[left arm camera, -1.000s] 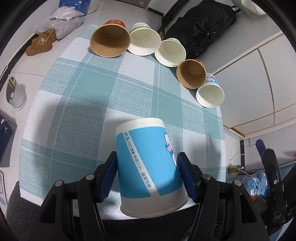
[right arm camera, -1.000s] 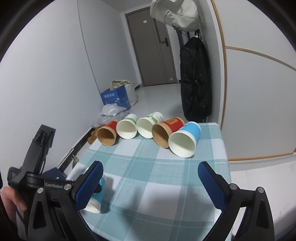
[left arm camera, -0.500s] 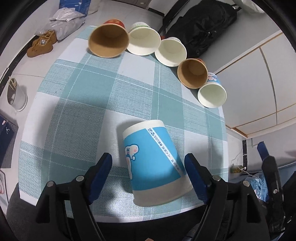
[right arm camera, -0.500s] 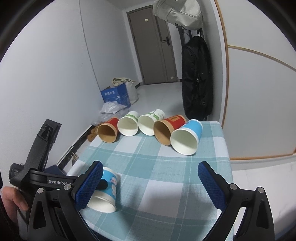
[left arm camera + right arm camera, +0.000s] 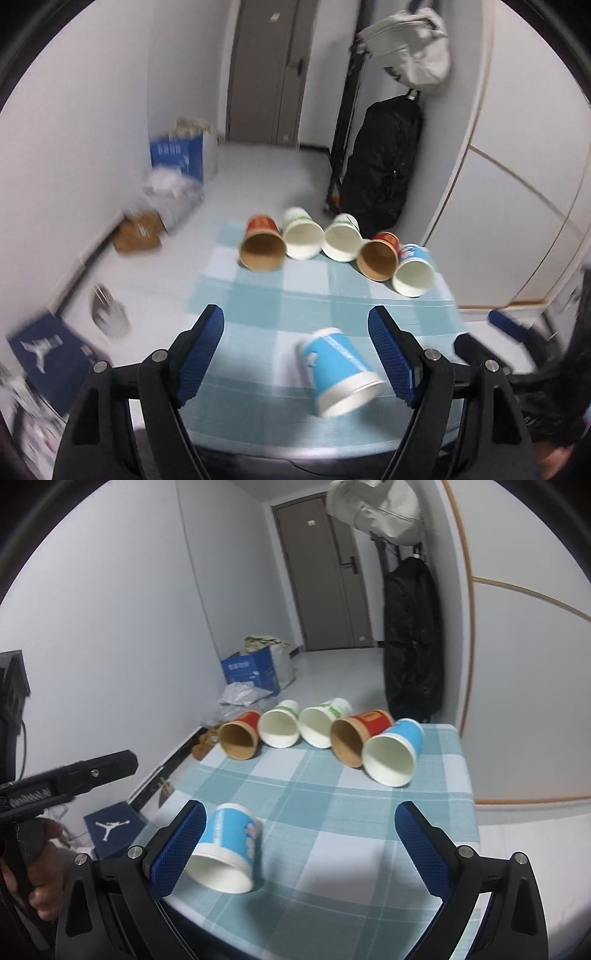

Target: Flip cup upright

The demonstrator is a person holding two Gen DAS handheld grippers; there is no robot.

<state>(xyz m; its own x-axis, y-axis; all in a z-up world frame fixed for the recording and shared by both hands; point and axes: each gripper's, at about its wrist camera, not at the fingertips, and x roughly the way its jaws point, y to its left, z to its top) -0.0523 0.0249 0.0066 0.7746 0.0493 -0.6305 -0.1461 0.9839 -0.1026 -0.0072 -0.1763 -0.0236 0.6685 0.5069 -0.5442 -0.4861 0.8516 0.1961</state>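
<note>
A blue-and-white paper cup lies on its side near the front edge of the checked tablecloth, its mouth toward me; it also shows in the right wrist view. My left gripper is open and empty, raised above and behind the cup, and its body shows at the left of the right wrist view. My right gripper is open and empty, its left finger just beside the cup.
Several paper cups lie on their sides in a row at the table's far edge: a red one, two white-green ones, another red one and a blue one. A black bag hangs beyond the table.
My left gripper opened, let go of the blue cup, and pulled back and up. The cup now lies on its side on the cloth.
</note>
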